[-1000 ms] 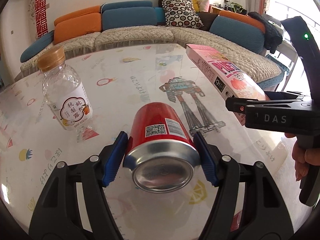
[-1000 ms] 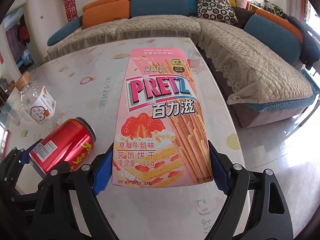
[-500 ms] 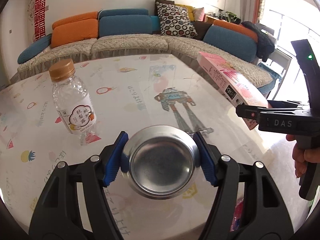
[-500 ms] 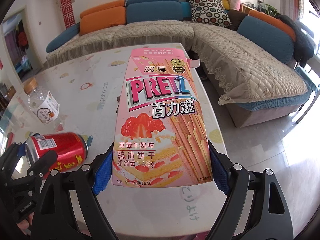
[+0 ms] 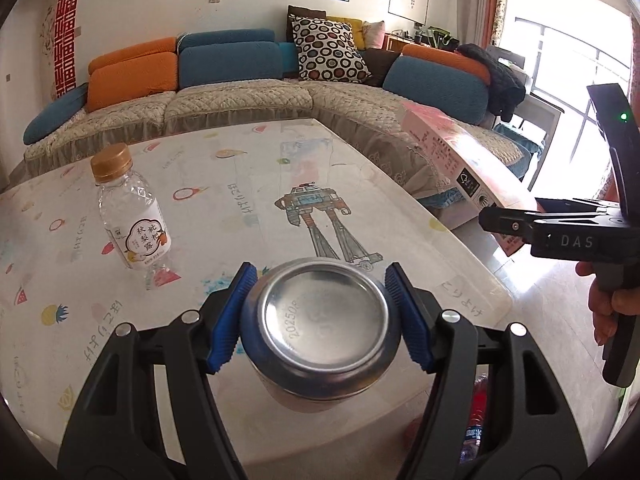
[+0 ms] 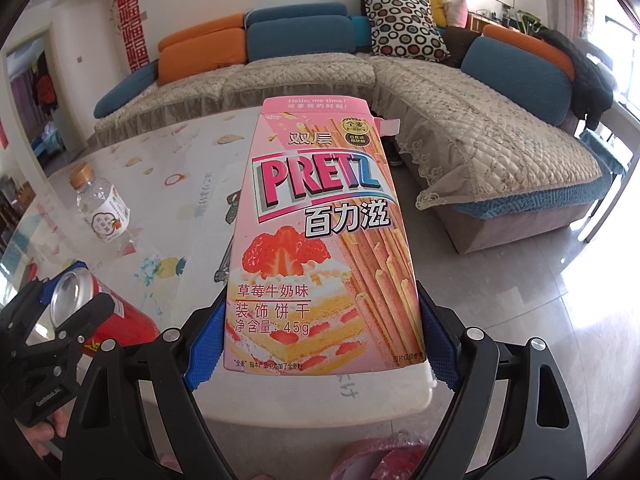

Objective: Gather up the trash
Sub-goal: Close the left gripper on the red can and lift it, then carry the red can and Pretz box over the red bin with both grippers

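a: where's the can?

b: low centre of the left wrist view, clamped between the blue pads of the left gripper. its silver base faces the camera, so its long axis runs straight out along the fingers, away from the lens. in the right wrist view it sits at the lower left, red side showing.

a: and the snack box?

b: centre of the right wrist view, pinched at its lower sides by the right gripper. its long axis points up the frame, away from the lens, with the opened flap at the far end.

a: so both are grasping something.

b: yes, neither is free. both items look lifted off the table, near its closer edge.

a: what's left?

b: a small clear bottle with a gold cap stands upright on the table, left of centre in the left wrist view. it's on the left gripper's side, so that hand seems the nearer one for it.

a: where does the trash go?

b: likely below the table edge. something red and crinkly, maybe a bag, shows at the bottom of the right wrist view, just under the box. i can't tell for sure what it is. if it is the bin, it lies down and toward the lens from both loads.
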A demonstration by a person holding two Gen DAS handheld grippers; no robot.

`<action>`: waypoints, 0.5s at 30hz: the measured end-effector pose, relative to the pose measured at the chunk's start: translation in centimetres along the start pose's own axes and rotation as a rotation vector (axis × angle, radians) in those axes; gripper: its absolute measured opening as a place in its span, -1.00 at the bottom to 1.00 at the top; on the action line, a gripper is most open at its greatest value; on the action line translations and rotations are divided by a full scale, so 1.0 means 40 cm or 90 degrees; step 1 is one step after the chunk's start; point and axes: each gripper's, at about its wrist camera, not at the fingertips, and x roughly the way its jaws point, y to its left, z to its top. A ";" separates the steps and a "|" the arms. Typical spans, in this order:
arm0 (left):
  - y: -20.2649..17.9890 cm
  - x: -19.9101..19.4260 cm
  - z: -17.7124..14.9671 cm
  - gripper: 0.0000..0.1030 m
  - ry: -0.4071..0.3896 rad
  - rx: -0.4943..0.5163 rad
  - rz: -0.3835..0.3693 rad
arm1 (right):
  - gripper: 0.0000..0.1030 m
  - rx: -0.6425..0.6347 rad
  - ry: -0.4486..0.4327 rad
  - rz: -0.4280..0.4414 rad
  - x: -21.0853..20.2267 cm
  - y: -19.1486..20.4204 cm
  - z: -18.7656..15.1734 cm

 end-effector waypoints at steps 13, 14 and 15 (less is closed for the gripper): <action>-0.118 -0.044 0.014 0.25 -0.006 0.048 -0.021 | 0.60 0.030 -0.010 0.008 -0.115 -0.087 -0.067; -0.135 -0.049 0.014 0.25 -0.006 0.053 -0.027 | 0.60 0.032 -0.008 0.009 -0.123 -0.097 -0.078; -0.149 -0.053 0.013 0.25 -0.005 0.057 -0.031 | 0.60 0.034 -0.005 0.009 -0.134 -0.109 -0.094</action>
